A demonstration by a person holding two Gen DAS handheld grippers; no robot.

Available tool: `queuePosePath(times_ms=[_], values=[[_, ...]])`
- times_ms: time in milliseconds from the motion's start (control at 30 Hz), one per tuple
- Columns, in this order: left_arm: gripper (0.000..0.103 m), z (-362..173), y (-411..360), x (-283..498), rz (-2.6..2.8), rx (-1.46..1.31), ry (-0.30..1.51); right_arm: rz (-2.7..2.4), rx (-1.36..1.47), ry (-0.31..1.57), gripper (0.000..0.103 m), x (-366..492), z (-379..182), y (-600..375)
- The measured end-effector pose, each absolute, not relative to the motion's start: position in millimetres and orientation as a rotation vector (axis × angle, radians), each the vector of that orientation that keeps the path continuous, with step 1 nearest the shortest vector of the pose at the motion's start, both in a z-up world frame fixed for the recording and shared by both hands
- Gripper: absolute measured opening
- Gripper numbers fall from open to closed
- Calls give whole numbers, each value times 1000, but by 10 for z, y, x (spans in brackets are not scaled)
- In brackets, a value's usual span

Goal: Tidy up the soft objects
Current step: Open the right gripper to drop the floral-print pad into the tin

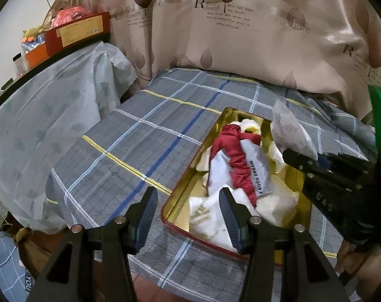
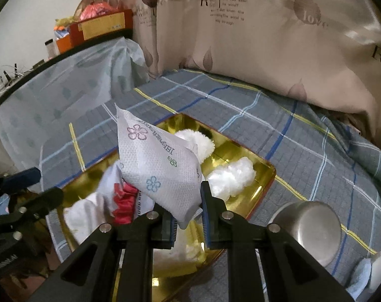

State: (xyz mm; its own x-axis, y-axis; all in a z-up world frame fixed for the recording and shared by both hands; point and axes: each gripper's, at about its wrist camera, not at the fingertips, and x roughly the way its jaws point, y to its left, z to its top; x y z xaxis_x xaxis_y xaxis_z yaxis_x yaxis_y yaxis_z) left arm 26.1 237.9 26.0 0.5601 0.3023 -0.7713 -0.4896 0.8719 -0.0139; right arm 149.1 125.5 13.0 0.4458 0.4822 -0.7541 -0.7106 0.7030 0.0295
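Right hand-held gripper pinches a flowered tissue packet above the gold tin; left hand-held gripper hangs open and empty at the tin's near edge.

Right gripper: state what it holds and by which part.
The right gripper is shut on a white flower-printed tissue pack, pinching its lower corner, above the gold tin. The left gripper holds nothing.

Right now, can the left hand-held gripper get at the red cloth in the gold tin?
Probably yes. The left hand-held gripper is open and empty at the near end of the gold tin. The red cloth lies uncovered on top, just ahead. The right hand-held gripper, holding a flowered tissue pack, stays aside.
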Motion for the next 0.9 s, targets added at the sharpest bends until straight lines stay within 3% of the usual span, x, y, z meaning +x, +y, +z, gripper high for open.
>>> queuePosePath(times_ms=[267,500,900], values=[[52,187,2455,278,487,-269,875,768,-319,855,18,1530,34,1337],[52,187,2465,273,490,-279,878,792,-298,800,53,1398,166,1287],[52,236,2347,270,476,-251,873,709,-83,624,62,1012,676,214]])
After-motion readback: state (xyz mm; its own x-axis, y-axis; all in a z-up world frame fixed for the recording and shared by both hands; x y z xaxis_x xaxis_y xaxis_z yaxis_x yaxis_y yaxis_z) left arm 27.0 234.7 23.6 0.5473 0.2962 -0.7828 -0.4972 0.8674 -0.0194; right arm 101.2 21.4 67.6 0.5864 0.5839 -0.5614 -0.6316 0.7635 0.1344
